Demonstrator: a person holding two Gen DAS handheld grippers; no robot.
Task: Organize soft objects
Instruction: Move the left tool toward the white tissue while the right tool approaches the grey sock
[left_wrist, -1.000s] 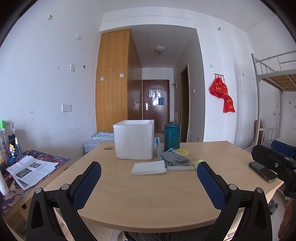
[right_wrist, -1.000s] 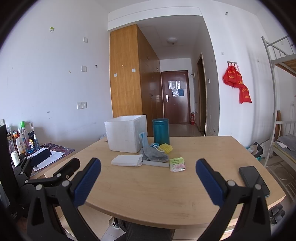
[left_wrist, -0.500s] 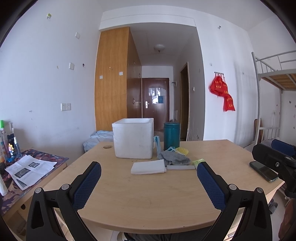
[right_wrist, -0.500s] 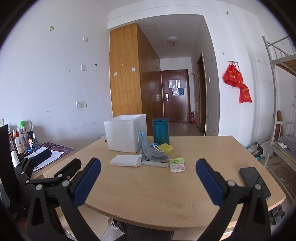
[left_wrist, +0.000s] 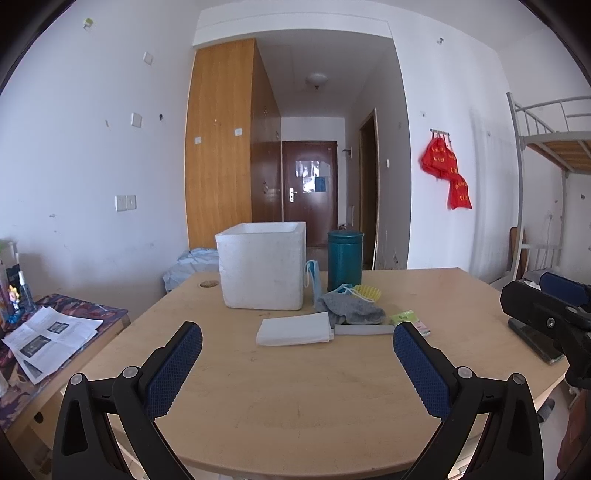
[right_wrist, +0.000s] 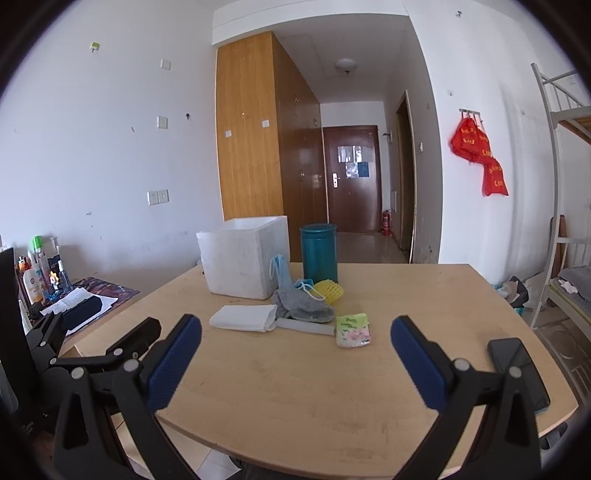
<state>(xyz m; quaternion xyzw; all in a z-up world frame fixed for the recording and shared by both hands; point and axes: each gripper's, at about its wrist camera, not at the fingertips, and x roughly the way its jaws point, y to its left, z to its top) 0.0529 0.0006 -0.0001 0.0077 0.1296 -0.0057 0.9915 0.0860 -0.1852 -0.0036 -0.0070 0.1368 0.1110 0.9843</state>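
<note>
Right wrist view: white foam box (right_wrist: 243, 258) and teal canister (right_wrist: 319, 253), contents hidden; gray sock (right_wrist: 304, 308) and folded white cloth (right_wrist: 242, 317) lie beside them; both grippers, left gripper (left_wrist: 297, 369) and right gripper (right_wrist: 295, 363), gape wide, empty.

This is a dormitory room, lived in and plainly furnished. A metal bunk bed (left_wrist: 554, 122) with a slatted wooden base stands against the right wall, and a tall wooden wardrobe (left_wrist: 221, 147) lines a short hallway ending at a dark brown door (left_wrist: 309, 184). Red bags (right_wrist: 480, 155) hang from wall hooks. A fire extinguisher (right_wrist: 386, 222) sits on the floor near the door, as in shared housing. The pale wooden counter (left_wrist: 295, 387) holds everyday clutter, and a side desk (right_wrist: 107, 291) beside it carries toiletry bottles (right_wrist: 33, 273) and printed papers (left_wrist: 48, 338).
</note>
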